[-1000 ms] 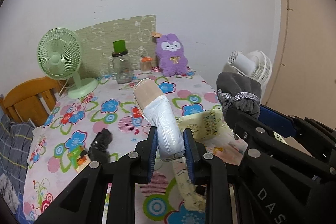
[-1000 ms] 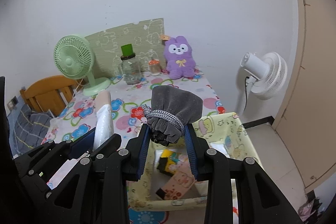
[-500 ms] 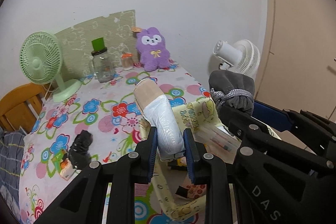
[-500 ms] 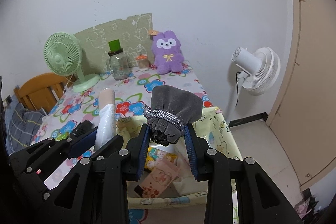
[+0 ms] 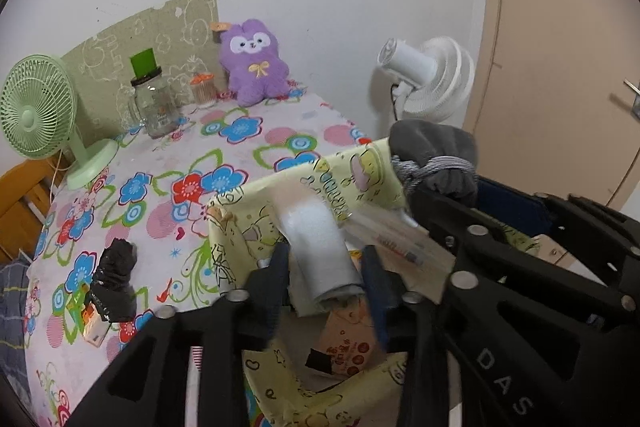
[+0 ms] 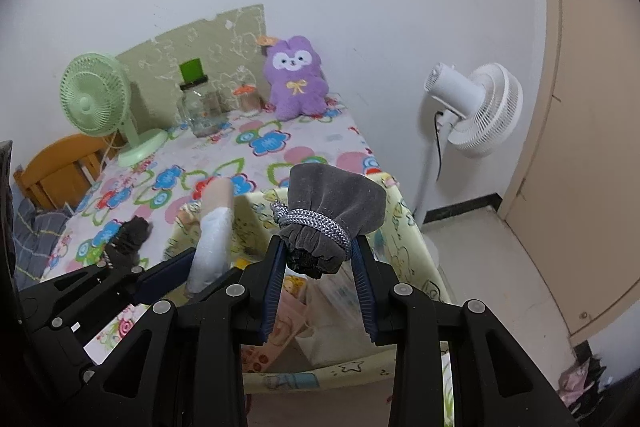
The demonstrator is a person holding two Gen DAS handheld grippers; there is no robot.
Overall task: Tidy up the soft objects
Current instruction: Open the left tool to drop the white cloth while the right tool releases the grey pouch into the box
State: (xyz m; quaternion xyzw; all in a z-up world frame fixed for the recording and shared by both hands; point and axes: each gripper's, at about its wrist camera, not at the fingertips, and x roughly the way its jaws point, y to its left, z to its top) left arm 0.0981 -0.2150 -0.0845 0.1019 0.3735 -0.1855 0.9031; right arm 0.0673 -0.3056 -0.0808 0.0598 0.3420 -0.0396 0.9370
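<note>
The left claw (image 5: pixel 325 277) has its jaws opening, and the white-wrapped roll (image 5: pixel 318 247) sits between them with a gap showing on either side, so the pads no longer press it. The roll hangs over the open yellow fabric bin (image 5: pixel 236 235), its near end low between the jaws and its beige far end raised and blurred; its long axis runs away from the camera, leaning toward the far wall, as the right wrist view also shows. The right claw (image 6: pixel 320 259) is partly closed, with its blue pads pinching the gathered neck of a grey drawstring pouch (image 6: pixel 334 203); the pouch's rounded body stands above the jaws, cord wrapped around the neck, also above the bin. Inside the bin lie flat printed packets and a clear plastic pack. The bin stands at the near right edge of a tabletop (image 5: pixel 168 163) covered in a flowered cloth. From left to right on it are a green desk fan (image 5: pixel 38 111), a crumpled black item (image 5: pixel 114 279) lying on a small colourful packet, a glass jar with a green top (image 5: pixel 154 103), a small orange-lidded jar (image 5: pixel 202 91) and a purple plush toy (image 5: pixel 254 63) against the white wall. Beyond the tabletop's right edge stand a white floor fan (image 6: pixel 476 107) and a beige door (image 6: pixel 592 107).
</note>
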